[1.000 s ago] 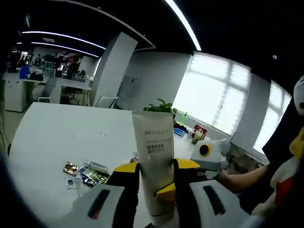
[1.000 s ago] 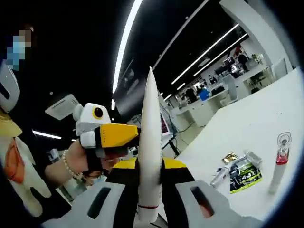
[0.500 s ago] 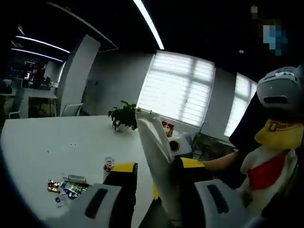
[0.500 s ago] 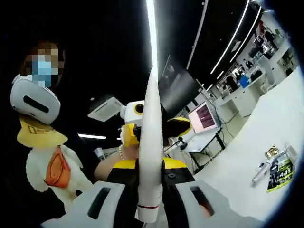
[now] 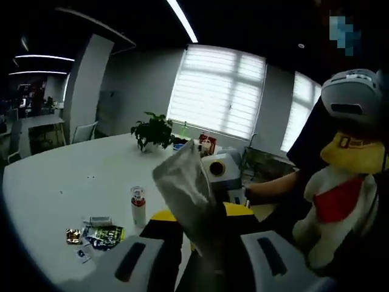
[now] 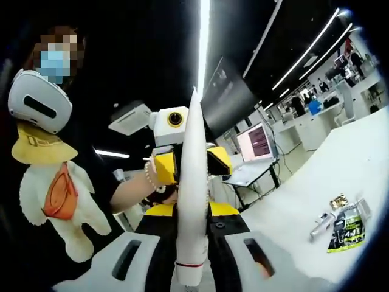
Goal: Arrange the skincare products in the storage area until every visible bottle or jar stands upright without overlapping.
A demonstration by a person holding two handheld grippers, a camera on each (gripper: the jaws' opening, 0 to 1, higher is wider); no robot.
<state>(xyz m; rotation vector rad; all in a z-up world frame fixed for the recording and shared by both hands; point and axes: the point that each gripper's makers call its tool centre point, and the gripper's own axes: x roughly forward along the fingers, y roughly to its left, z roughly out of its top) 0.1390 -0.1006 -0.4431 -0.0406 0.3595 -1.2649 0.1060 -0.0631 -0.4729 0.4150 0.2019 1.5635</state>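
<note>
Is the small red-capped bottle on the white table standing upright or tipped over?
Upright: the red-capped bottle stands on its base on the white table.

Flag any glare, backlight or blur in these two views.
Left gripper view: bright blinds behind backlight the white tube, leaving it grey and soft with motion blur. Right gripper view: a ceiling light strip flares directly above the tube, whose edge is sharp; strong fisheye bending in both.

Sachets [image 5: 97,234] on the table [image 5: 55,188], small bottle [image 5: 138,205] just right of them, plant [image 5: 155,131] behind
</note>
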